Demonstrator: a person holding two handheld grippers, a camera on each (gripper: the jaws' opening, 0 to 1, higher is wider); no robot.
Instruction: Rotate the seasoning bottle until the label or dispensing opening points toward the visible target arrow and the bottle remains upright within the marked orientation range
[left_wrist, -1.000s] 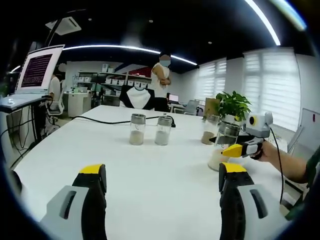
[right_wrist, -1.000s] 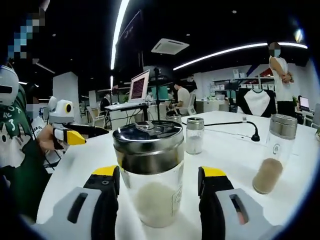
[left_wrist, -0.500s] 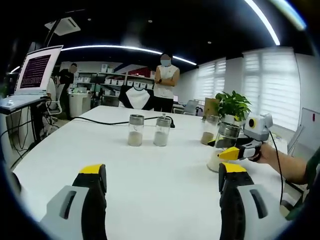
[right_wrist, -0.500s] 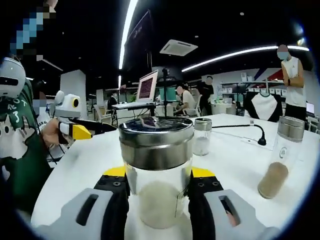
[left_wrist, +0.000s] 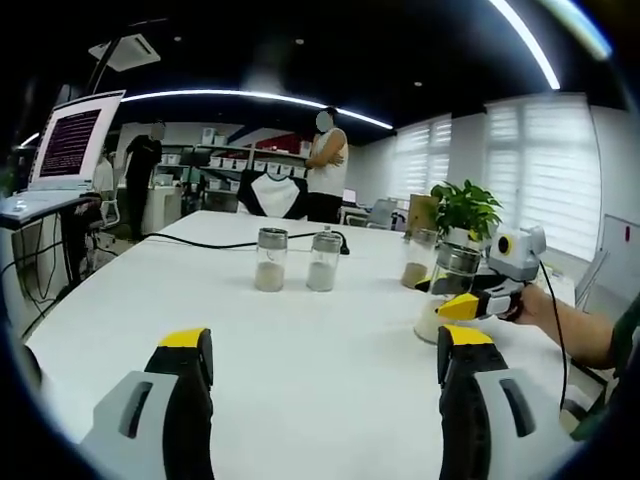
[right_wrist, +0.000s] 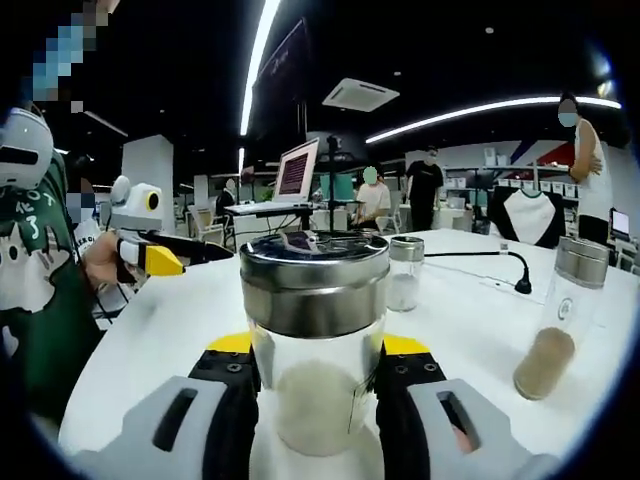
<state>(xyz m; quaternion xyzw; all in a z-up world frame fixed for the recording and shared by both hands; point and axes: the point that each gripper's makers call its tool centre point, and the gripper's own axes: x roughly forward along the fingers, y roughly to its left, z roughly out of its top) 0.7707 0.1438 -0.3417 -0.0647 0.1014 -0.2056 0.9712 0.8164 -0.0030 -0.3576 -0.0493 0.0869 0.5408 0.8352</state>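
A glass seasoning bottle (right_wrist: 314, 385) with a steel lid and white powder stands upright on the white table (right_wrist: 170, 330). My right gripper (right_wrist: 315, 352) is shut on it, a yellow-tipped finger pressed on each side. From the left gripper view the same bottle (left_wrist: 445, 292) is at the right, with the right gripper (left_wrist: 478, 300) on it and a hand behind. My left gripper (left_wrist: 325, 345) hovers open over bare table, well left of that bottle. It also appears at the left of the right gripper view, the left gripper (right_wrist: 160, 260).
Two white-powder bottles (left_wrist: 272, 260) (left_wrist: 323, 262) stand mid-table, with a brown-powder bottle (left_wrist: 416, 260) further right. A potted plant (left_wrist: 466, 212), a black cable (left_wrist: 220, 243) and a laptop (left_wrist: 72, 142) on a stand ring the table. People stand in the background.
My right gripper's jaws have come together onto the steel-lidded bottle. The left gripper has held still. People in the background have shifted.
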